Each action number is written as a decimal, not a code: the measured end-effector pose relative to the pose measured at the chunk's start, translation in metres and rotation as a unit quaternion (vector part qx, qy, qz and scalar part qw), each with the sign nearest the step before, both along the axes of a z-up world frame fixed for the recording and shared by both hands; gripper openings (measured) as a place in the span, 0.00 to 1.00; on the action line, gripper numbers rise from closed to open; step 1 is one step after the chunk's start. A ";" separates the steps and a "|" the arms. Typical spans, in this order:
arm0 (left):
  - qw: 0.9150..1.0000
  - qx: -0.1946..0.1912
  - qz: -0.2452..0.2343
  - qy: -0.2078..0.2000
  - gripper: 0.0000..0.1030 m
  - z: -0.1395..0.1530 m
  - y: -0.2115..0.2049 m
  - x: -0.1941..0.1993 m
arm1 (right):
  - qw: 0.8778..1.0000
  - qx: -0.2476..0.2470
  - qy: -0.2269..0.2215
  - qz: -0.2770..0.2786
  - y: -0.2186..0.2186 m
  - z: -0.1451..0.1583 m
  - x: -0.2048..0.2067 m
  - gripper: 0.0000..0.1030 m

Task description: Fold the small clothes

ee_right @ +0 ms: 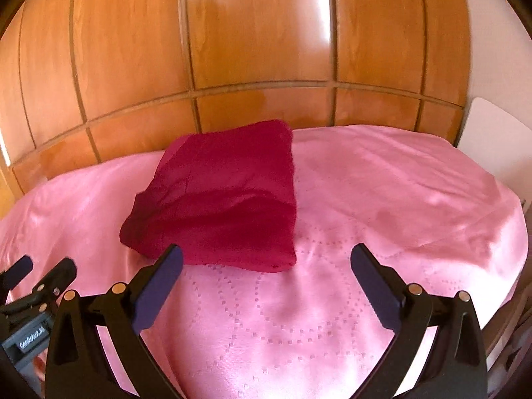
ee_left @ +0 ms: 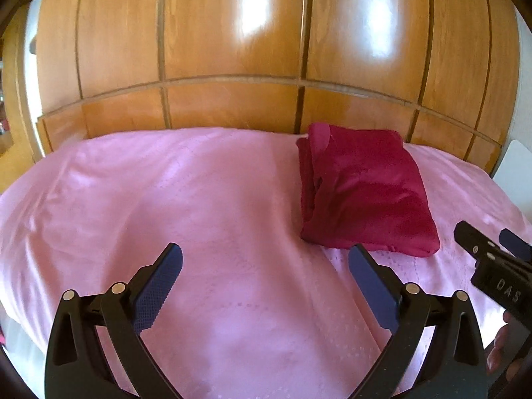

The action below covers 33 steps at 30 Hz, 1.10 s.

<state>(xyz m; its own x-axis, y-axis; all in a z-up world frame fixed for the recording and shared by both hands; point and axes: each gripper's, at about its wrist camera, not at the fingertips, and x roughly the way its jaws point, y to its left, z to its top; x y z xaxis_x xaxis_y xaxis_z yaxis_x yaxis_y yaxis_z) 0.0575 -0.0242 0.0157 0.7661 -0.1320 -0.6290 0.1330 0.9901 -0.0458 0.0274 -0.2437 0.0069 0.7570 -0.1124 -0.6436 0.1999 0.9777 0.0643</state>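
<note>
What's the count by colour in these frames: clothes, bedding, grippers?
Dark red folded garment: 1
Pink bedspread: 1
Black hand-held gripper: 2, left hand-held gripper and right hand-held gripper, both open and empty
Total: 4

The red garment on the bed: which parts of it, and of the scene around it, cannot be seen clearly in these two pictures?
- Red garment: folded, so its type and inner layers are hidden in both views.
- Its near left corner: covered by a finger of the right gripper.
- Right gripper in the left wrist view: cut off by the edge.
- Bed: its near side is cut off.
</note>
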 end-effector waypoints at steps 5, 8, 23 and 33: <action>1.000 -0.007 0.007 -0.025 0.96 0.012 0.006 -0.011 | 1.000 0.000 0.008 0.010 0.007 -0.002 -0.006 0.98; 0.999 -0.003 0.013 -0.037 0.96 0.017 0.007 -0.015 | 1.000 -0.003 0.015 0.022 0.016 -0.005 -0.011 0.98; 0.999 0.002 0.014 -0.051 0.96 0.024 0.005 -0.022 | 1.000 0.000 0.003 0.027 0.023 -0.001 -0.015 0.98; 0.999 0.008 0.018 -0.051 0.96 0.023 -0.002 -0.024 | 1.000 0.008 0.006 0.018 0.019 -0.005 -0.014 0.98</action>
<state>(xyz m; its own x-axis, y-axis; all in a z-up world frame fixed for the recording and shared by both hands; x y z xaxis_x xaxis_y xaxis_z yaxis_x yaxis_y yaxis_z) 0.0331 -0.0266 0.0391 0.8301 -0.0940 -0.5497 0.1009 0.9947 -0.0177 0.0129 -0.2249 0.0022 0.7531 -0.0748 -0.6537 0.1645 0.9834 0.0770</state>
